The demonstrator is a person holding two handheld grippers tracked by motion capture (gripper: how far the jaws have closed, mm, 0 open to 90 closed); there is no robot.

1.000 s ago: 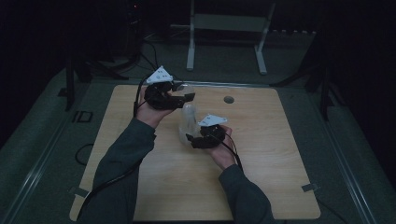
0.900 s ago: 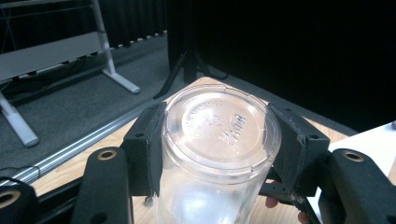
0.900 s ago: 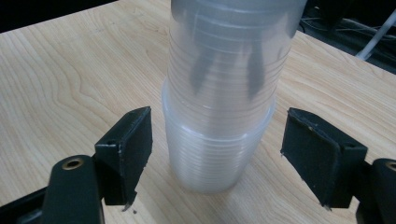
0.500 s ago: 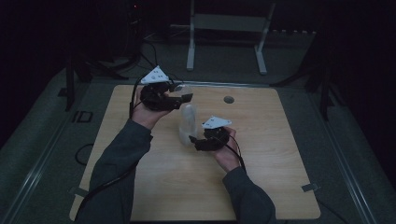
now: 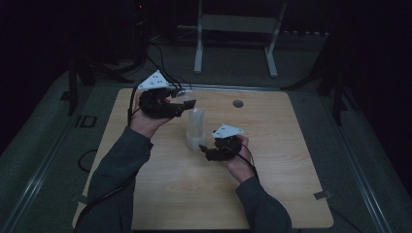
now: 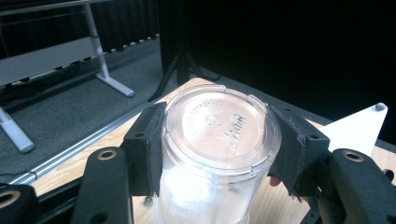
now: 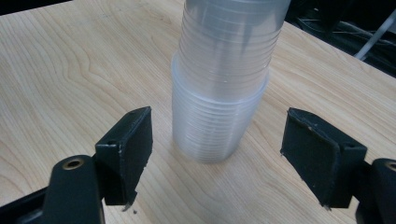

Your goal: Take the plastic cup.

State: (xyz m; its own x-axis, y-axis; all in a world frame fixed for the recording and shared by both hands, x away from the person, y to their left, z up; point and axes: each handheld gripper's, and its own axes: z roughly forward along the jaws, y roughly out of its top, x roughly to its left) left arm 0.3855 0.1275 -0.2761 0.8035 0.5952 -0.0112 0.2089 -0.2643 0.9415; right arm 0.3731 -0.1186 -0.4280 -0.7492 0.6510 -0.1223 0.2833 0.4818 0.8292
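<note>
left gripper (image 6: 219, 154) clamped on the top cup of a stack of clear plastic cups (image 5: 195, 127); both black pads (image 6: 147, 149) press flat on the cup's sides just under its upturned base, one pad each side. in the high view the left gripper (image 5: 187, 103) sits at the top of the stack, held in the left hand (image 5: 145, 121), grey three-cornered plate up and cable trailing off the table's far-left corner.

right gripper (image 7: 217, 154) jaws apart, wide gap, nothing between the pads. the bottom of the stack (image 7: 219, 116) stands just ahead of the gap, centred, not touched by either pad. in the high view the right gripper (image 5: 201, 148) is low at the stack's base, just beside it on the person's right side, held in the right hand (image 5: 238, 162).

stack stands upright on the light wooden table (image 5: 272, 194), about mid-table, a bit left of centre. cups nested upside down, rims down on the wood; ribbed rims show in the right gripper view.

writing: raised moulded marks on the top cup's base (image 6: 217, 121) in the left gripper view, some small characters and a symbol, too faint to read. no printed label or brand seen on the cups.

small dark round hole (image 5: 237, 103) in the table toward the far edge, well apart from the stack.
</note>
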